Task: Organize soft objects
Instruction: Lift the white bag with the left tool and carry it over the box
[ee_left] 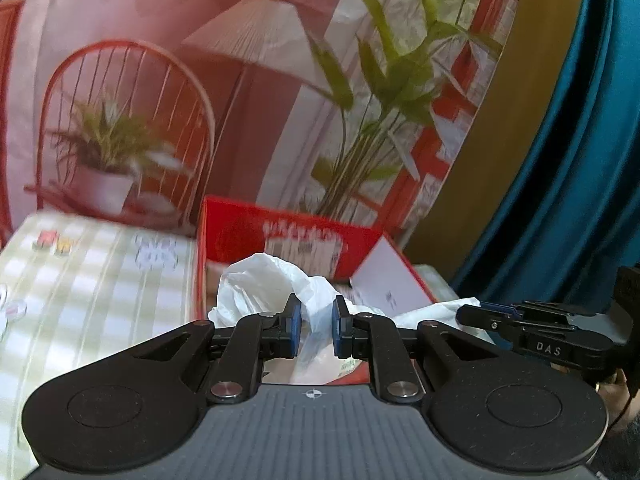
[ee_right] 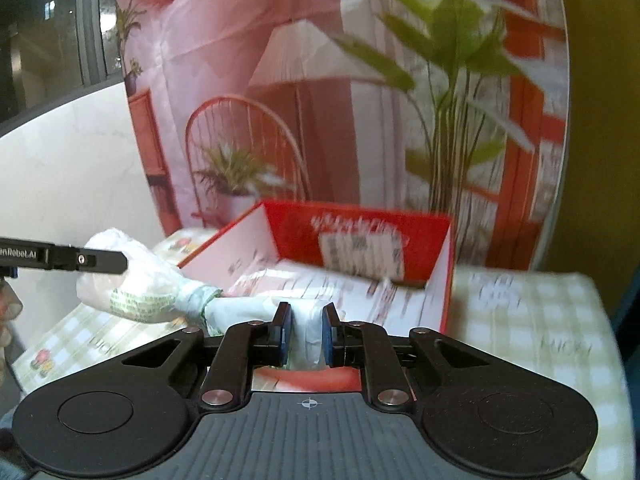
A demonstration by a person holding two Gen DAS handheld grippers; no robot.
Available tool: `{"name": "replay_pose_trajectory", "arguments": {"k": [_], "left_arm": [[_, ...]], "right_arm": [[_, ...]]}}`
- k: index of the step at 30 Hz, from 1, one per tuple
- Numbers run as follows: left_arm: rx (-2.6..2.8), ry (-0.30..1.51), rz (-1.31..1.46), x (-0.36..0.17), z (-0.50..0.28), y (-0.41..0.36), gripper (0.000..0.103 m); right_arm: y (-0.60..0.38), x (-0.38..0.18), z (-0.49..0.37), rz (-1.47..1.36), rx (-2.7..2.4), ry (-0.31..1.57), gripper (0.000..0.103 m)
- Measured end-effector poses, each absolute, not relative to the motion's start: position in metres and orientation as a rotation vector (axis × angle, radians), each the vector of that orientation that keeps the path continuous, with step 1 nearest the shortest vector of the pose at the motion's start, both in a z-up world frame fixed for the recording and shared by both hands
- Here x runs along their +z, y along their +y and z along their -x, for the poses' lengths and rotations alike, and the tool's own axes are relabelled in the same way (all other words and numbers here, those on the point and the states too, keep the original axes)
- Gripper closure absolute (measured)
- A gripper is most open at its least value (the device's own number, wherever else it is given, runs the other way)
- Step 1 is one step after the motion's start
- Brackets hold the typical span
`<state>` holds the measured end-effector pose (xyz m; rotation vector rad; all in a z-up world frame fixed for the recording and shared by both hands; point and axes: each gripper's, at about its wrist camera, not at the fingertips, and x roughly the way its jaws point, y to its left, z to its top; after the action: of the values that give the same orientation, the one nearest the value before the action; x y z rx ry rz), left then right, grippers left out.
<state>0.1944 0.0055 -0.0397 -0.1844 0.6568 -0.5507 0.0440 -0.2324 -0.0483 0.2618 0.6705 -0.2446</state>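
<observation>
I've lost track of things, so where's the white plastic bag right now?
The white plastic bag is stretched between both claws, the left claw and right claw each shut on it, in front of the open red box on the checked tablecloth.

Black left gripper (ee_left: 314,326) and right gripper (ee_right: 305,334), blue pads, silver screws, ribbed grey bases.

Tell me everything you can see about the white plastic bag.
The plastic bag is thin, white, crumpled film with green print on one side. It is stretched between the two grippers: the left hand-held gripper and the right hand-held gripper are each shut on a twisted part. It hangs in front of the open red box, above the checked cloth.
</observation>
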Motion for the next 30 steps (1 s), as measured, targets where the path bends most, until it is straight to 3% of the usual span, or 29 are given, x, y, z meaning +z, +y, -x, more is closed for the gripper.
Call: {"name": "replay_pose_trajectory", "arguments": {"k": [12, 30], "left_arm": [[-0.51, 0.6, 0.105, -0.03, -0.271, -0.037, 0.087], [-0.451, 0.732, 0.005, -0.08, -0.374, -0.083, 0.087]], "right_arm": [[-0.272, -0.047, -0.114, -0.117, -0.325, 0.638, 0.089], [-0.323, -0.103, -0.218, -0.001, -0.406, 0.782, 0.089]]}}
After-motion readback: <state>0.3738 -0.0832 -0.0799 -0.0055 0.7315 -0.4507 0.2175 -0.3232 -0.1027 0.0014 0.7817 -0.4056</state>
